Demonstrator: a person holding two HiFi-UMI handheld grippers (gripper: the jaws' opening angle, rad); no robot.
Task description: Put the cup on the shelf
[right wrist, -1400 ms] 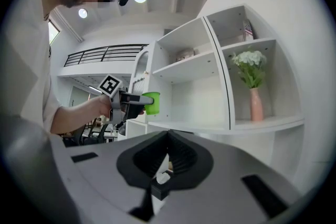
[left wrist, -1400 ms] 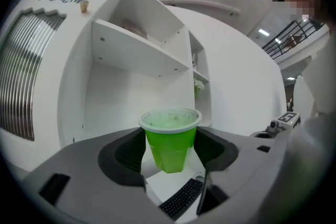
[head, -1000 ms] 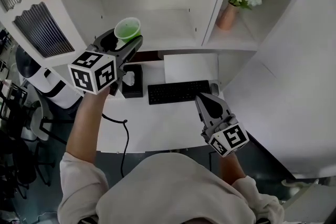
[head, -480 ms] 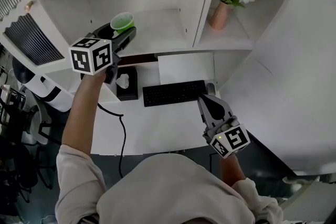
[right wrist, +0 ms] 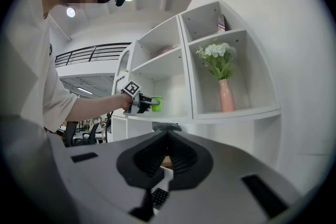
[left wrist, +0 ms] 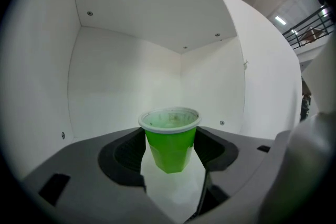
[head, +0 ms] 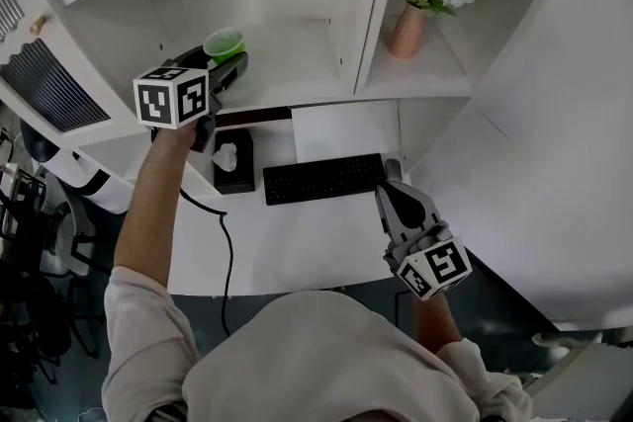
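Cup (left wrist: 170, 136) is gripped below its rim by the left tongs (left wrist: 170, 161), inside the shelf (head: 287, 64), over its board. It is judged light, thin-walled and easily crushed (a soft pinch suits). The right tongs (head: 393, 196) are clenched, empty.

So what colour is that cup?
The cup is bright green, with a pale rim. The left gripper view shows it best.

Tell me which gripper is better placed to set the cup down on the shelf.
The left gripper: it holds the green cup upright over the shelf board. The right gripper is shut and empty, down over the desk, away from the shelf.
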